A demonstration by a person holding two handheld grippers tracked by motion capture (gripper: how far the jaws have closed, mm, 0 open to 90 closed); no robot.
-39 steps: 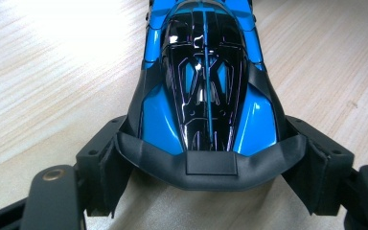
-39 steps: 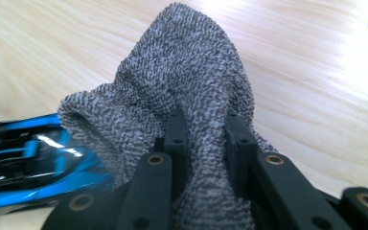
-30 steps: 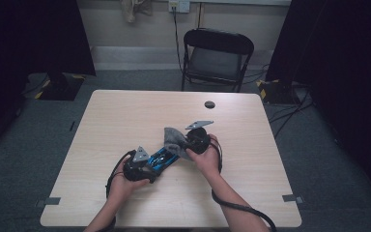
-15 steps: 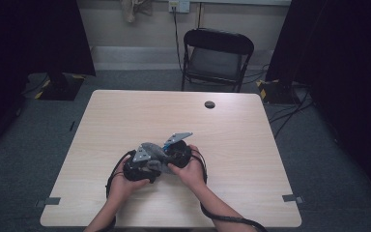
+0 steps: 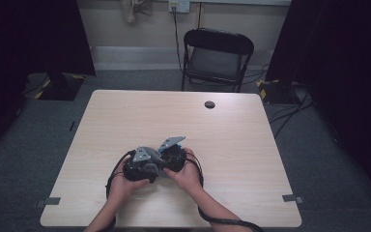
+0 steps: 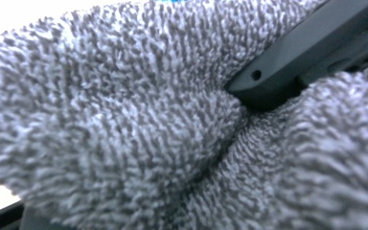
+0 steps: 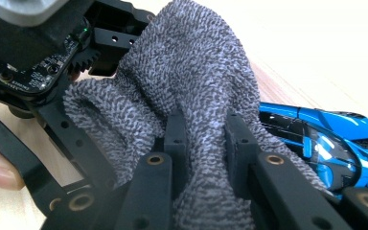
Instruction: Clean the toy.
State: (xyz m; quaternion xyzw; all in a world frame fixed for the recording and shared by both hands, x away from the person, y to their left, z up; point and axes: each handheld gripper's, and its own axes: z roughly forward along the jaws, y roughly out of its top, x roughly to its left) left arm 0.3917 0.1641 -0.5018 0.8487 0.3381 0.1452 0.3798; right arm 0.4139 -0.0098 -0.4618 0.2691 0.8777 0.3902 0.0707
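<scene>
Both tongs meet over a grey cloth at the near middle of the bench.

Right tongs point(image 7: 203, 139) are clamped shut on a bunched fold of the grey terry cloth point(image 7: 191, 81), jaws close together with fabric squeezed between them. The cloth lies draped over a blue toy car point(image 7: 335, 139), which sits on the bench point(image 5: 251, 145) just right of the fold. Left tongs point(image 5: 137, 166) sit right against the right tongs, with cloth pressed up to their camera; can't tell whether their jaws grip it. A black round disc point(image 5: 209, 104) lies well apart near the far edge, chair point(image 5: 217, 55) beyond.
</scene>
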